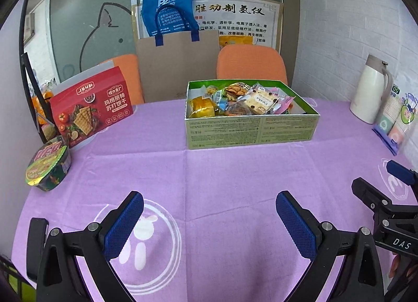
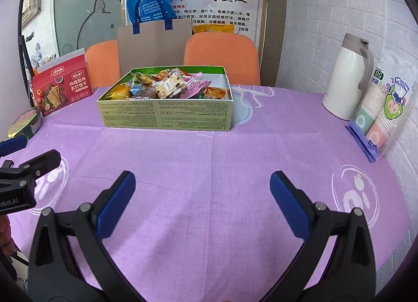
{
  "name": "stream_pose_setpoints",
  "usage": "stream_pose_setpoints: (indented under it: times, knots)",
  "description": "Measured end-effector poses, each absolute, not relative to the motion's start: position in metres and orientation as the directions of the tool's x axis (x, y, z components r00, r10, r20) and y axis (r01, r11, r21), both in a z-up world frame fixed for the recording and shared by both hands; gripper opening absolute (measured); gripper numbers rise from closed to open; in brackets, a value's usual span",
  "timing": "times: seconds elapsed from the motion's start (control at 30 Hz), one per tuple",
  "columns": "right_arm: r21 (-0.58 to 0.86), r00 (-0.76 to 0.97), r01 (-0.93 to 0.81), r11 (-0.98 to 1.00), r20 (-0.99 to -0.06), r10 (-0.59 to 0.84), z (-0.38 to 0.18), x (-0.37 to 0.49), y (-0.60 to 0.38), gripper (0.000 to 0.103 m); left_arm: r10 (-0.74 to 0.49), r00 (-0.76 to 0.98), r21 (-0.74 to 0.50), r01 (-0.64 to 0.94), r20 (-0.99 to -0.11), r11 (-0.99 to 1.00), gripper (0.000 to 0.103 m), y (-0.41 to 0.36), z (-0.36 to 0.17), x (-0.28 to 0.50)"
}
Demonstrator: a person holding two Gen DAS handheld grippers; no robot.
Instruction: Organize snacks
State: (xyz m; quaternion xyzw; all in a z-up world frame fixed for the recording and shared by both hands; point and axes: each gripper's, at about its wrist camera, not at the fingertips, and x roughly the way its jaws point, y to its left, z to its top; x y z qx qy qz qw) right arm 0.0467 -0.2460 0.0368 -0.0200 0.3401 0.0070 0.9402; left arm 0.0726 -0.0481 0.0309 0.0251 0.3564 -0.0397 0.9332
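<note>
A green open box (image 1: 250,129) (image 2: 167,116) stands at the far middle of the purple tablecloth, filled with several wrapped snacks (image 1: 243,101) (image 2: 167,85). My left gripper (image 1: 209,208) is open over bare cloth, well short of the box, nothing between its blue pads. My right gripper (image 2: 202,187) is also open and empty, near the table's front. Each gripper shows at the edge of the other's view: the right one (image 1: 386,192) on the right, the left one (image 2: 28,155) on the left.
A red cracker box (image 1: 91,108) (image 2: 62,88) and a round instant noodle bowl (image 1: 48,166) (image 2: 24,123) sit at the left. A white thermos jug (image 1: 371,90) (image 2: 344,77) and a pack of paper cups (image 2: 384,116) stand at the right by the wall. Orange chairs (image 1: 250,61) are behind the table.
</note>
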Motion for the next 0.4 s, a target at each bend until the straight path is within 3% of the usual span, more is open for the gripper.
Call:
stream_pose_setpoints:
  times: [0.4]
  knots:
    - [-0.021, 0.777, -0.011, 1.000, -0.630, -0.004, 0.0381, 0.0460, -0.2507, 0.102, -0.055, 0.752, 0.018, 0.089, -0.657, 0.996, 0.103, -0.0491, 0.0311, 0.0650]
